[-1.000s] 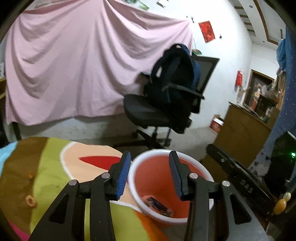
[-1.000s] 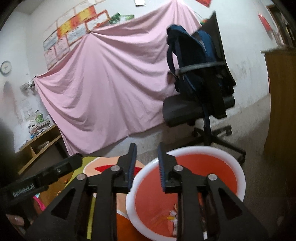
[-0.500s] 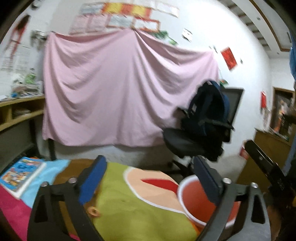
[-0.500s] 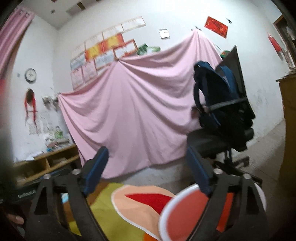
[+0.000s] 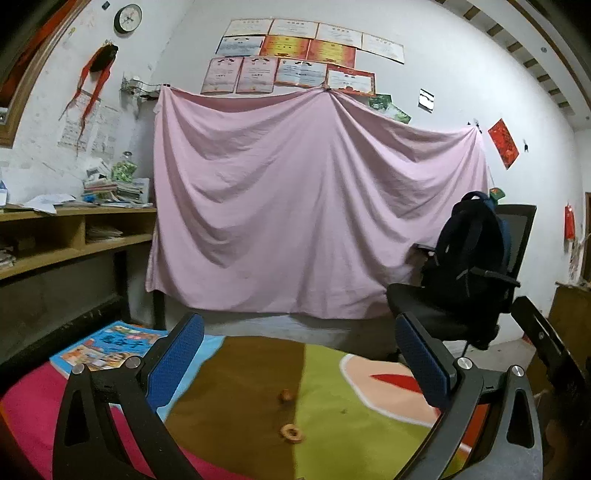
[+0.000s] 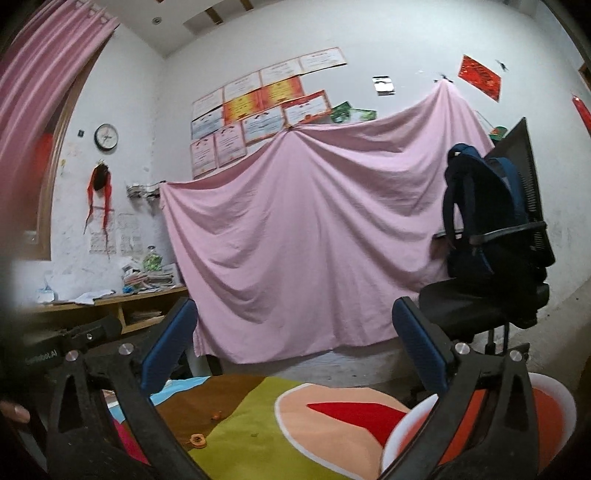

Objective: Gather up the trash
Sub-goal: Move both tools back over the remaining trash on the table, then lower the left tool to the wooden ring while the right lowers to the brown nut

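At the far left, wooden shelves are running along the white wall, carrying stacked papers and a jar, with a clock hanging above. A picture book is lying flat at the left edge of the surface, which is showing a bright cloth in pink, blue, brown, green and peach patches.

The left gripper is hovering over that cloth with its jaws spread wide and nothing between them, though the last of their opening is barely showing. Between its blue pads, two small scraps of trash are sitting on the brown patch: a round brownish bit farther off and a ring-shaped orange piece nearer, a little apart from each other. Neither gripper is touching them.

Behind the surface, a pink sheet is draping across the wall under rows of certificates. Open floor is lying between the surface's far edge and the sheet.

The right gripper is likewise holding its jaws fully released and empty. At its lower right, the orange bin with a white rim is standing at the surface's right edge, partly hidden by the right jaw. Farther right, an office chair is bearing a dark backpack.
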The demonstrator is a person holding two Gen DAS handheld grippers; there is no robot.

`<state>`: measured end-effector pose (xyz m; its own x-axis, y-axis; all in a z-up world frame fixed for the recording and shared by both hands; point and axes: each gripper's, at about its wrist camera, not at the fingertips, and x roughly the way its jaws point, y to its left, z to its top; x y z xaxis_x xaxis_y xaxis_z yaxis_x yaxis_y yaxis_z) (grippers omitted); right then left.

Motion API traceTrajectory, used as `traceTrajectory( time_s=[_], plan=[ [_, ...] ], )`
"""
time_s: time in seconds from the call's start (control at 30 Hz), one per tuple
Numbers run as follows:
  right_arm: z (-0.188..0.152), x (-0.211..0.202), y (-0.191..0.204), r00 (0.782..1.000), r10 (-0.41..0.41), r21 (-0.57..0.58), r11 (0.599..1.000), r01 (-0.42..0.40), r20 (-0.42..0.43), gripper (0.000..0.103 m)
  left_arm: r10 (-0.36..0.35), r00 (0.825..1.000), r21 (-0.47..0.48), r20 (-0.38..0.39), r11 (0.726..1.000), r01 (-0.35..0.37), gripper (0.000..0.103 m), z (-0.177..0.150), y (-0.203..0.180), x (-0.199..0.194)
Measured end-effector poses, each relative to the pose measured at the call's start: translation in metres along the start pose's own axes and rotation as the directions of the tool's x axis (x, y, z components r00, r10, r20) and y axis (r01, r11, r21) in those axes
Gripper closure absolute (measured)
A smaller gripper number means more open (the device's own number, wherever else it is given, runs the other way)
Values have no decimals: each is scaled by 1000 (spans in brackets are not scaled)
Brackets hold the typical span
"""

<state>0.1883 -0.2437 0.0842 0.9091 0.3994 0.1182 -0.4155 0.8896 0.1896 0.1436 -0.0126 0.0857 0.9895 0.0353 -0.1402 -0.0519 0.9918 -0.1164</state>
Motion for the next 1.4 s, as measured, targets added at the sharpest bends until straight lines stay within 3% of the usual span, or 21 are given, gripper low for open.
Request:
traceTrajectory(
  time_s=[0.27,0.5,0.6,0.73,0.83,0.93,0.97,1.03,1.07,1.2,1.4],
  plan=[
    [-24,32,31,996,66,-63,996,-69,-59,0,34,999,33,-34,999,-33,2,-21,19,9],
    [-44,57,33,985,64,-81,994,-78,-161,0,22,987,40,-161,999,-16,2,-41,29,29],
    [-51,67,30,973,40,-75,995,-59,-228,0,14,973,44,-230,999,-4,2,-48,29,41],
    [-65,86,22,933,4,-76,997,-33,-360,0,-12,956,69,-292,997,34,3,-55,23,51],
    [-73,94,16,910,-13,-73,997,-19,-414,0,-34,937,98,-349,992,73,13,-60,17,60],
    [-75,97,7,900,-1,-33,999,-15,-435,0,-61,902,109,-428,987,119,23,-69,10,73],
    [-75,98,4,898,-2,-22,1000,-9,-441,0,-69,882,111,-466,985,135,26,-73,8,79],
    [-77,101,-3,888,2,10,1000,3,-459,0,-70,861,116,-503,982,148,41,-78,5,85],
    [-78,103,-7,883,6,29,1000,8,-470,0,-75,841,114,-535,980,160,43,-82,4,91],
    [-82,109,-16,862,22,74,997,18,-506,0,-84,799,94,-596,980,173,54,-91,2,105],
    [-92,124,-21,824,48,115,993,22,-564,0,-81,751,73,-655,983,169,72,-100,6,122]
  ],
)
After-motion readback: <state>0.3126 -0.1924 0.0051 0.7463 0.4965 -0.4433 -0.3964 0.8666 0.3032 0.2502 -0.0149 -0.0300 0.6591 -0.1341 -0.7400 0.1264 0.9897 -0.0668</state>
